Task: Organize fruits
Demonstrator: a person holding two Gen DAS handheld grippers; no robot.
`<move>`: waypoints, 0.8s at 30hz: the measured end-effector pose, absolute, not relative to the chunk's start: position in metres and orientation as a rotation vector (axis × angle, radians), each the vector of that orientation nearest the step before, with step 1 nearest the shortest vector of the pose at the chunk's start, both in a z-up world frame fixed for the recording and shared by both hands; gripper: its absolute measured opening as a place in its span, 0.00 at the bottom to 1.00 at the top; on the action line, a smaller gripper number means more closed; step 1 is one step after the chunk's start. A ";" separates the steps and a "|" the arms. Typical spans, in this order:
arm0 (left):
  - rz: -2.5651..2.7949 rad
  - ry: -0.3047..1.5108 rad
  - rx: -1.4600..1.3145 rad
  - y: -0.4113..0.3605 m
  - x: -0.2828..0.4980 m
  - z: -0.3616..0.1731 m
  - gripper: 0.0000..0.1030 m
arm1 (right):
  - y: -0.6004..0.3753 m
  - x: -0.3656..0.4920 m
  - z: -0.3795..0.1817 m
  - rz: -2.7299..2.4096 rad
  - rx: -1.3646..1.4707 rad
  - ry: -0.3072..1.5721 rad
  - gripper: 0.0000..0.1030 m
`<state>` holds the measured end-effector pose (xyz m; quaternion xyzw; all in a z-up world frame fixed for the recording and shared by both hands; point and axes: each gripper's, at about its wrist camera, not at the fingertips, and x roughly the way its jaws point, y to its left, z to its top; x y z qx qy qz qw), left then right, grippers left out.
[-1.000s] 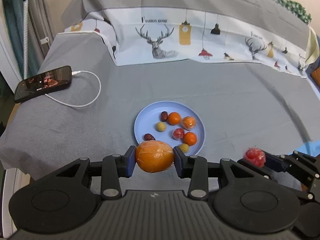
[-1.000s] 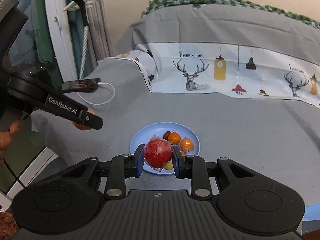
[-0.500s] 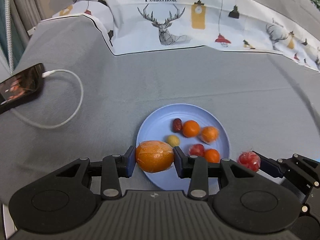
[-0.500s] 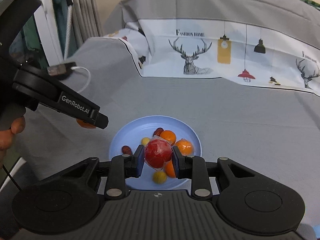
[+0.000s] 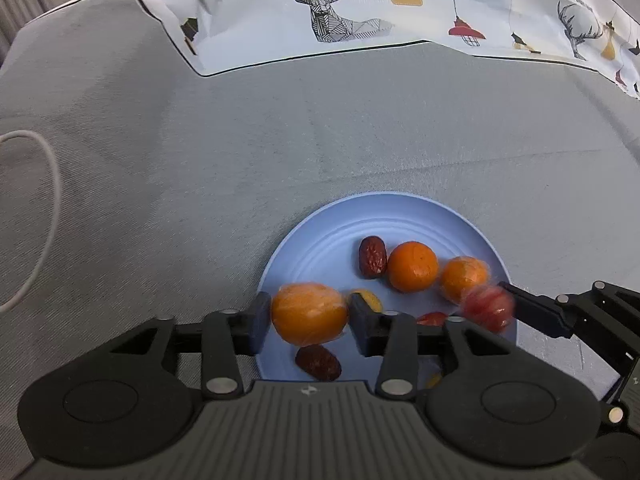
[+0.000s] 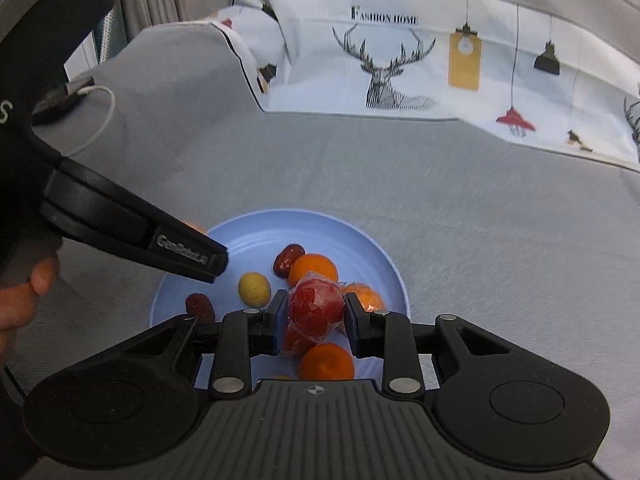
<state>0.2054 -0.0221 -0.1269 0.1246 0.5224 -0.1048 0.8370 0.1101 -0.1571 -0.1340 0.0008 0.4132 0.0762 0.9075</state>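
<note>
Both grippers hang low over the blue plate (image 5: 320,240), each closed on a wrapped fruit: the left gripper (image 5: 308,318) pinches a film-wrapped orange (image 5: 309,313) between its pads above the plate's near-left part, and the right gripper (image 6: 312,314) clamps a red fruit in crinkled plastic wrap (image 6: 316,307) above the near-right part. Already lying on the plate are two dark red dates (image 5: 373,257), a bare orange (image 5: 413,266), a wrapped orange (image 5: 464,279), a yellowish small fruit (image 6: 254,289) and another small orange (image 6: 327,362). The likeliest trouble is crowding: the red fruit sits directly over the piled oranges, so letting go there could send it rolling off them toward the rim, or nudge a neighbour over the edge onto the grey cloth (image 5: 200,140). The slick wrap also gives the pads a poor hold, so a loosened squeeze might drop a fruit early. With the two tools so near each other over one plate, a sideways move by either could knock the other. Compared with a second ago, both grippers have closed in and dropped: the plate, then well ahead of the fingers, now lies under them; the phone has left the left view, with only its white cable (image 5: 44,216) at the edge; both grips look unchanged
</note>
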 end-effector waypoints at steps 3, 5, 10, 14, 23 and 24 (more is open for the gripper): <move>-0.179 1.085 0.253 -0.019 0.202 -0.120 0.99 | -0.154 0.106 -0.132 0.149 -0.024 0.862 0.76; -0.182 1.049 0.249 -0.015 0.191 -0.109 0.99 | -0.151 0.093 -0.127 0.141 -0.045 0.848 0.85; -0.156 1.046 0.245 -0.003 0.156 -0.086 0.99 | -0.146 0.052 -0.112 0.108 -0.033 0.851 0.91; -0.141 1.017 0.218 0.009 0.119 -0.064 0.99 | -0.143 0.019 -0.095 0.055 0.008 0.829 0.96; -0.075 0.921 0.258 0.020 0.055 -0.039 0.99 | -0.140 -0.037 -0.066 -0.045 0.015 0.722 0.99; -0.069 0.921 0.249 0.021 0.051 -0.037 0.99 | -0.140 -0.043 -0.064 -0.052 0.011 0.709 0.99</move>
